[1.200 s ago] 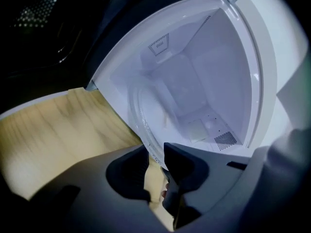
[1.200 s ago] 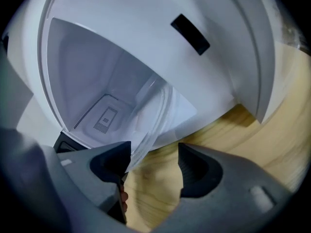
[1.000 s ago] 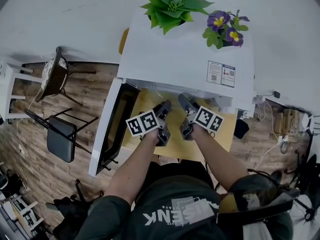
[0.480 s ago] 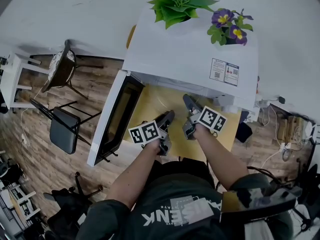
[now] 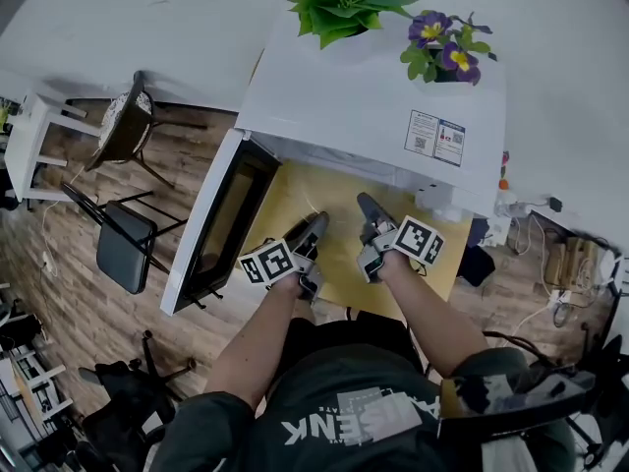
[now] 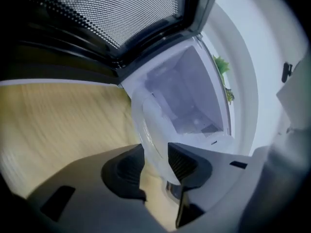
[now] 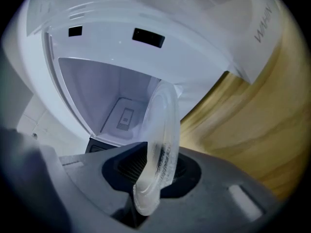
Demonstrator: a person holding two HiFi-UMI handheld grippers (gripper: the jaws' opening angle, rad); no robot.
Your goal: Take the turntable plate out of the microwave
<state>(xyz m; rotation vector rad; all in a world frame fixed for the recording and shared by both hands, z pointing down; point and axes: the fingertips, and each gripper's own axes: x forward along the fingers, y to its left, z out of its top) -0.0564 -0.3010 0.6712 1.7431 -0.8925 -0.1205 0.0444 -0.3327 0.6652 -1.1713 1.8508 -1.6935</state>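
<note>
Pulled back from the microwave (image 5: 373,96) since earlier, the left tool (image 5: 316,220) and right tool (image 5: 366,205) are seen mid-frame. The stiff, slippery, likely fragile turntable plate (image 7: 163,125) is gripped at its rim by the closing right tool; the left tool's jaws are opening around it.

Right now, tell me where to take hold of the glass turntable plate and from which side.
Grip the turntable plate by its near rim, coming in from the microwave's open front. It is a thin, flat disc, so only its edge fits between a gripper's pads. The right gripper, its jaws closing, straddles that rim; the left gripper has the rim between its opening jaws.
</note>
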